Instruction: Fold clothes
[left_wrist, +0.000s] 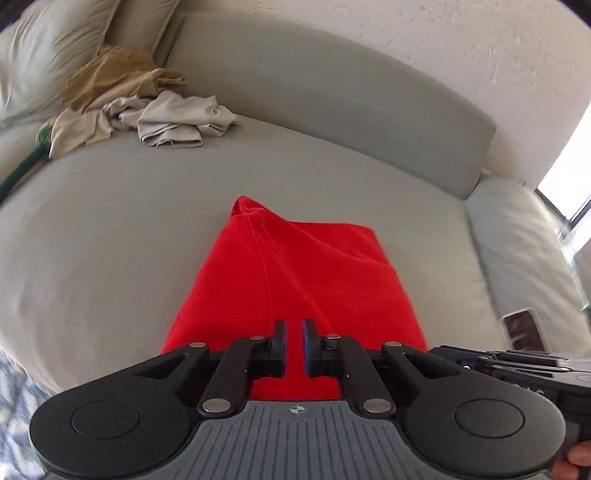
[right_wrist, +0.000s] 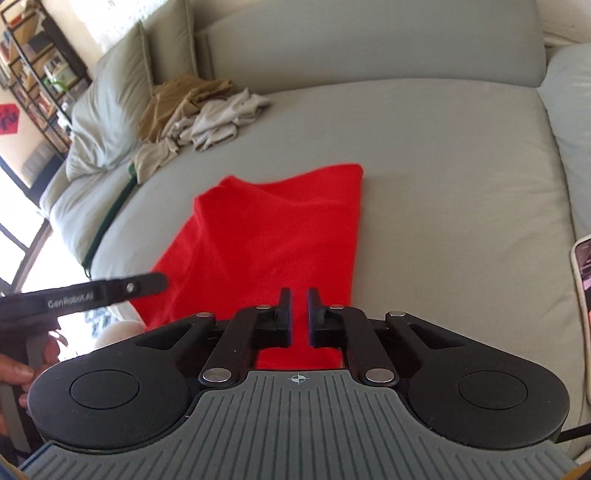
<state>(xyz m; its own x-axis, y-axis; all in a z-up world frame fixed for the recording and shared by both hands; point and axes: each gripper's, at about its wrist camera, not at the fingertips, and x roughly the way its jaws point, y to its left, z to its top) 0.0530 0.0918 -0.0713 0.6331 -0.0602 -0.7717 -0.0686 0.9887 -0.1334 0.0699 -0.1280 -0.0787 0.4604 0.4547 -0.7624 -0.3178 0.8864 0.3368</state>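
A red garment (left_wrist: 291, 273) lies folded lengthwise on the grey sofa seat (left_wrist: 110, 229), running away from me; it also shows in the right wrist view (right_wrist: 269, 236). My left gripper (left_wrist: 294, 328) hovers over its near end with the jaws nearly closed, a narrow gap between them, nothing held. My right gripper (right_wrist: 299, 295) hovers over the near right part of the garment, jaws likewise nearly closed and empty. The left tool's body (right_wrist: 92, 293) shows at the left of the right wrist view.
A pile of beige and tan clothes (left_wrist: 147, 107) lies at the back left of the seat, also in the right wrist view (right_wrist: 207, 114). A green strap (right_wrist: 107, 218) lies beside it. Cushions (right_wrist: 110, 107) stand left. A phone (right_wrist: 583, 273) rests right.
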